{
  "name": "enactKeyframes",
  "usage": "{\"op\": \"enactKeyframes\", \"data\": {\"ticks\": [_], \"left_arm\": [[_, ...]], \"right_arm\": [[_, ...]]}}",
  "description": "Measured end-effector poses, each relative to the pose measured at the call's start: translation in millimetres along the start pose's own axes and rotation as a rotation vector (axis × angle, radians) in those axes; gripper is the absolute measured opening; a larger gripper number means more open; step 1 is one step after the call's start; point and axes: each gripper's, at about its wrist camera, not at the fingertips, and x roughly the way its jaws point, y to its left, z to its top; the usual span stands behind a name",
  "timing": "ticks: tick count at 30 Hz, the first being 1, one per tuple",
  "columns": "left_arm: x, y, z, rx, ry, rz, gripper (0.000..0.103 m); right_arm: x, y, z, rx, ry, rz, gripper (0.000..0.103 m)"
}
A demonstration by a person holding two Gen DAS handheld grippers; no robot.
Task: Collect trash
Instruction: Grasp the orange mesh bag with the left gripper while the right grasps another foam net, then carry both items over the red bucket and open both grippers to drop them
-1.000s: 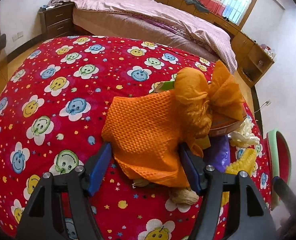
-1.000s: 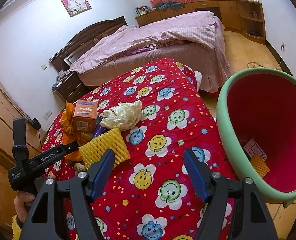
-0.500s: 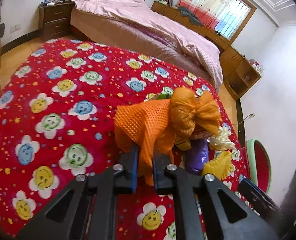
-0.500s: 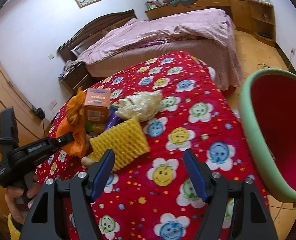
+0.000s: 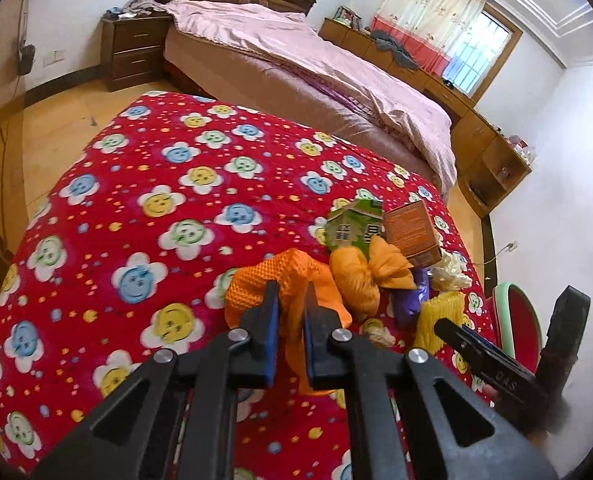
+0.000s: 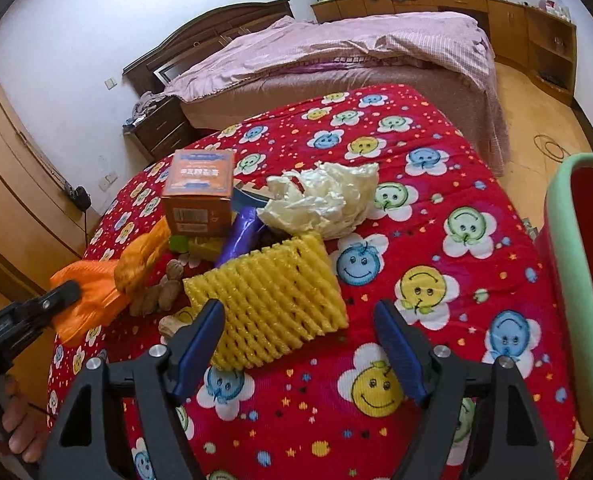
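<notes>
The left hand-held gripper (image 5: 290, 300) is now clamped on the orange net (image 5: 252, 286) — a second ago its blue pads stood wide apart on both sides of the net, and they shut within half a second. The net is bunched up between the pads and lifted a bit off the red cloth (image 5: 144, 208) that covers the table. In the right view the net (image 6: 90, 296) hangs from the left tip at the pile's left edge.

The right hand-held gripper (image 6: 298, 318) has its pads apart, much as before, and holds nothing. It has come nearer to the pile — the yellow foam net (image 6: 272, 296) now lies just ahead of the left pad, where earlier it was farther off.

Behind the foam net sit an orange box (image 6: 198, 196), a purple wrapper (image 6: 240, 236), a white crumpled bag (image 6: 324, 204) and some peanuts (image 6: 160, 292).

The bin (image 6: 576, 280) has slid to the right edge; less of its red inside shows than before.
</notes>
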Motion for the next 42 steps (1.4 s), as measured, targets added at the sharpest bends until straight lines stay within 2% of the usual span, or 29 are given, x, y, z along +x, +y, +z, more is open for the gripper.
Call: {"op": "enactKeyframes", "data": {"ticks": [1, 4, 6, 9, 11, 19, 29, 42], "left_arm": [[-2, 1, -1, -0.001, -0.003, 0.005, 0.009], [-8, 5, -2, 0.0, -0.017, 0.022, 0.009], [-10, 6, -2, -0.003, -0.022, 0.021, 0.009], [-14, 5, -3, -0.002, -0.029, 0.016, 0.009], [-19, 2, -4, 0.004, -0.038, 0.008, 0.009], [-39, -12, -3, 0.021, -0.075, -0.017, 0.009], [-55, -39, -4, 0.062, -0.094, -0.075, 0.009], [-55, -106, -4, 0.187, -0.087, -0.168, 0.009]], "right_arm": [[1, 0, 0, 0.001, 0.001, 0.004, 0.07], [2, 2, -2, -0.006, -0.001, 0.008, 0.049], [3, 2, -2, -0.007, 0.013, 0.025, 0.029], [2, 2, -5, -0.01, 0.015, 0.021, 0.017], [-2, 3, -7, -0.01, 0.006, 0.025, 0.014], [-32, 3, -13, 0.003, -0.055, 0.046, 0.012], [-90, -5, -16, 0.023, -0.167, 0.055, 0.012], [-151, -41, -22, 0.094, -0.296, -0.016, 0.012]]}}
